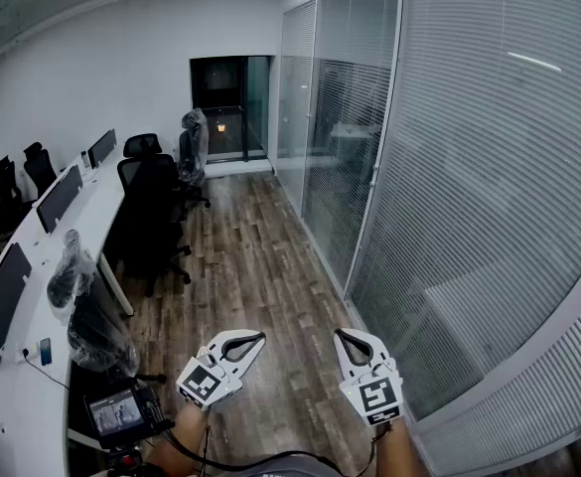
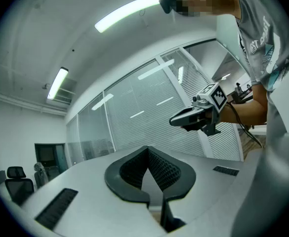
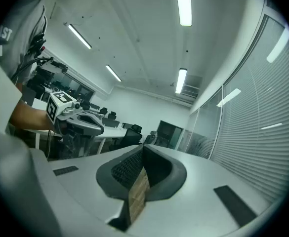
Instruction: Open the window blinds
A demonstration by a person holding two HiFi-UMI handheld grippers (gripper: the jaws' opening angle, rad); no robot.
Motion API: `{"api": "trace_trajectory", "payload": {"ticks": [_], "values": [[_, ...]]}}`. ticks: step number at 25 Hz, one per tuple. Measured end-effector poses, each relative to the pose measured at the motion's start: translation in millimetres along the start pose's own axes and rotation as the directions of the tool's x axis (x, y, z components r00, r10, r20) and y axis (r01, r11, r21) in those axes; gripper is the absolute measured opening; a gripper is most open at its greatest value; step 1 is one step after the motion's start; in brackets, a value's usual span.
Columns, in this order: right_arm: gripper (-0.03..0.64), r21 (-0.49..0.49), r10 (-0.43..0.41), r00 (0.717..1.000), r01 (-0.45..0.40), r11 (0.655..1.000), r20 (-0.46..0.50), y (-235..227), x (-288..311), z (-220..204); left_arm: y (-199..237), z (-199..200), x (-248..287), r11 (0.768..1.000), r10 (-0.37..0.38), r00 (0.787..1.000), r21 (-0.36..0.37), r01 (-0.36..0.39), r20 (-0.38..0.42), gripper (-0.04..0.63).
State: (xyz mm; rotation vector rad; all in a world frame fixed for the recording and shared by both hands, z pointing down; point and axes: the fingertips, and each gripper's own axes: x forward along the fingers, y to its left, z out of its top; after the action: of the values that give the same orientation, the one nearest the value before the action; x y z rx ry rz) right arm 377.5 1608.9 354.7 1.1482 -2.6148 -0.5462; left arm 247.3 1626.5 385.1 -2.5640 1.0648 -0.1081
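I am holding both claws low at 6 o'clock in the head view, over the wooden floor [image 1: 255,256], and no part of the job is done yet. The left claw [image 1: 254,339] is sitting with its jaws pressed together on nothing. The right claw [image 1: 341,335] is looking the same, closed and empty. The window blinds [image 1: 489,177] are hanging from 12 round to 4 o'clock, slats closed, well apart from both claws. I am not making out any control for them, so I am judging that reaching the blinds and opening them is all left to do.
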Motion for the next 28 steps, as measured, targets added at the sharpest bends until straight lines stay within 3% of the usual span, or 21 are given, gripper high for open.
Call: {"api": "trace_trajectory", "payload": {"ticks": [4, 7, 12, 23, 28], "values": [[0.002, 0.001, -0.002, 1.000, 0.002, 1.000, -0.002, -5.4, 8.4, -3.7, 6.0, -7.5, 6.1, 1.000, 0.016, 1.000, -0.023, -0.016, 0.001, 0.003], [0.002, 0.001, -0.003, 1.000, 0.003, 1.000, -0.001, -5.1, 13.5, -6.6, 8.5, -16.3, 6.6, 1.000, -0.002, 1.000, 0.014, 0.002, -0.015, 0.003], [0.002, -0.009, -0.010, 1.000, 0.010, 1.000, 0.007, -7.5, 22.4, -6.4, 16.9, -19.0, 8.0, 1.000, -0.003, 1.000, 0.006, 0.003, -0.012, 0.003], [0.002, -0.085, -0.011, 0.975, 0.030, 0.996, 0.221, 10.7, 58.0, 31.0, 61.6, -39.2, -6.8, 0.999, 0.007, 1.000, 0.041, -0.006, -0.006, 0.003], [0.002, -0.091, -0.025, 0.976, 0.045, 0.995, 0.215, 15.4, 87.7, 33.2, 89.3, -46.3, -12.6, 0.999, 0.012, 1.000, 0.038, -0.013, 0.027, 0.003]]}}
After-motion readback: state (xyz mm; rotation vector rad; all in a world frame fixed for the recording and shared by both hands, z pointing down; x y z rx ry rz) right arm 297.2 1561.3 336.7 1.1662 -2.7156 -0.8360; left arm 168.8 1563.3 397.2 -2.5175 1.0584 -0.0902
